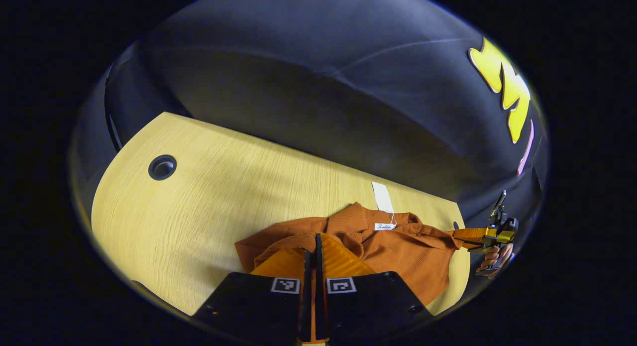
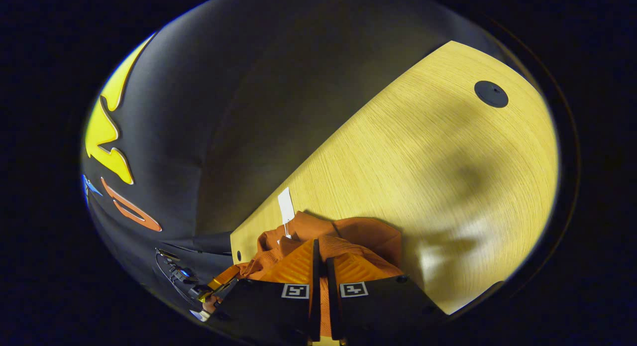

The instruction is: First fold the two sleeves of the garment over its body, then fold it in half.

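- Left gripper view: the counter [image 1: 209, 196] is pale wood with fine, straight grain, and a round dark grommet hole [image 1: 162, 167] sits at its far left.
- From that hole to the garment [image 1: 398, 251] the wood is bare, with open room; the far edge meets the dark wall cloth.
- The garment, a rust-orange ribbed knit, lies bunched at the counter's right end, reaching close to the right edge, with a white paper tag [image 1: 382, 196] flat on the wood behind its collar.
- The left gripper [image 1: 312, 246] has its fingers drawn narrow, with orange knit pinched between them.
- At far right the right gripper [image 1: 490, 235], in a hand [image 1: 492, 259], pulls a strip of knit taut.
- Right gripper view: the left gripper [image 2: 219, 285] shows at lower left; the right gripper [image 2: 322, 259] has its fingers narrow, clamping a fold; bare, shadowed wood stretches right to a round cap [image 2: 490, 93].
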